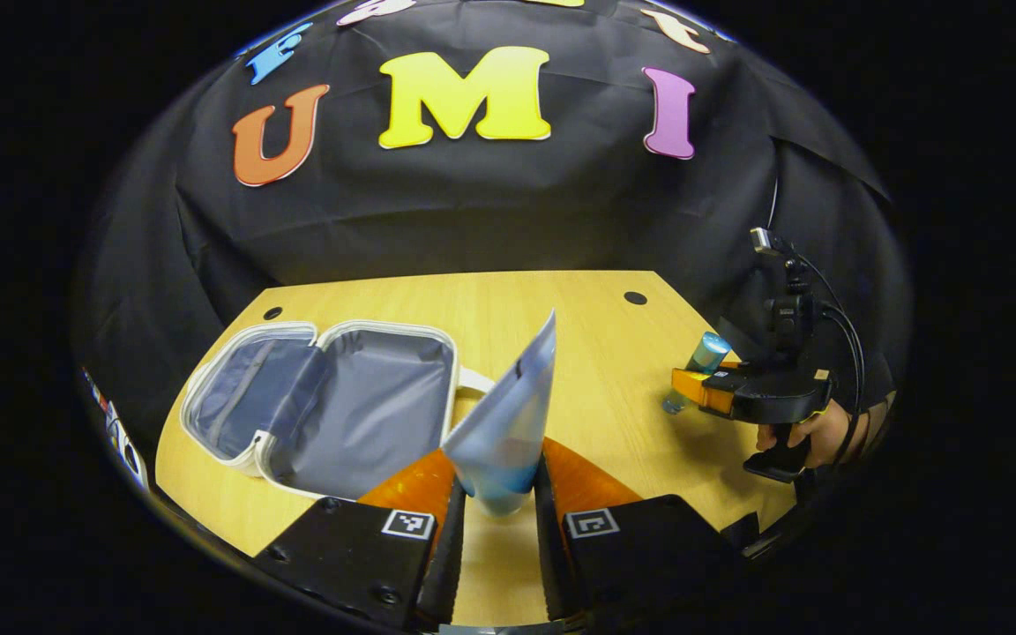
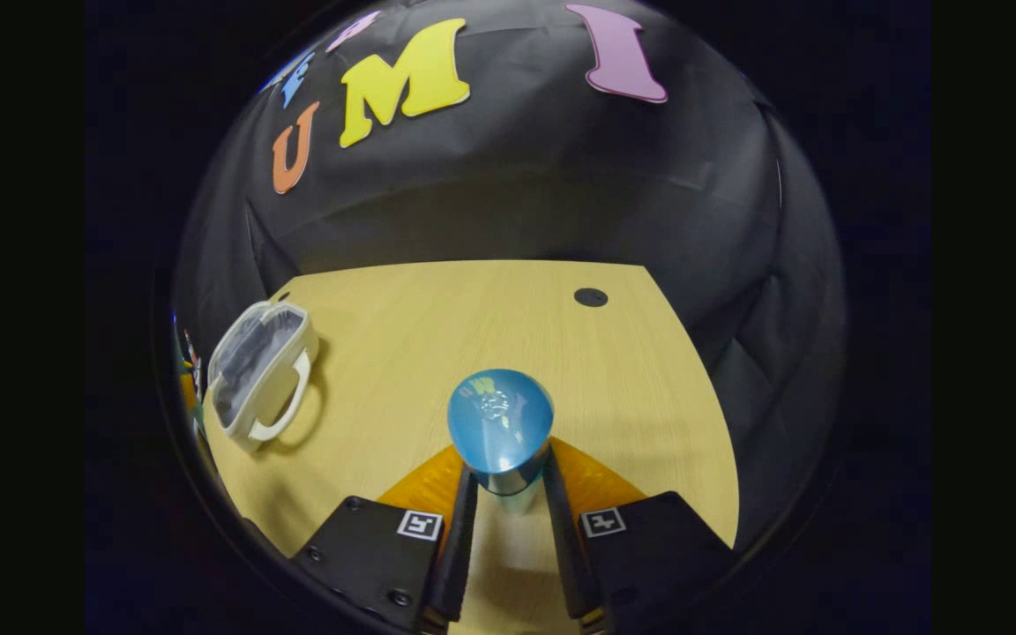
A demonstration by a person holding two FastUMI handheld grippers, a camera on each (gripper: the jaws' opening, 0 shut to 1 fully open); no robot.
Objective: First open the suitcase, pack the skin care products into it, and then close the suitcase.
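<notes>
Suitcase (image 1: 332, 414), small and pale-edged, is seen lying open on the wooden desk (image 1: 596, 326) in the left gripper view, both grey-lined halves spread flat and its handle turned toward the desk's middle. In the same view a blue-and-white squeeze tube (image 1: 508, 423) is clamped near its cap between the two fingers of the left hand-held gripper (image 1: 497, 507), its crimped end tilted up and to the right, just beside the suitcase's near corner. No writing on the tube can be made out.

Farther right in that view the right hand-held gripper (image 1: 693, 388) is held by a hand (image 1: 812, 432), with a bottle (image 1: 700, 363) standing at its tips.

In the right gripper view the bottle (image 2: 501, 429), blue-capped and seen from above, is gripped on both sides by the right hand-held gripper (image 2: 508, 494). The suitcase (image 2: 259, 370) is shown well apart, at the desk's left edge (image 2: 437, 317). Square black-and-white markers are carried on both gripper bodies; no brand name is legible.
</notes>
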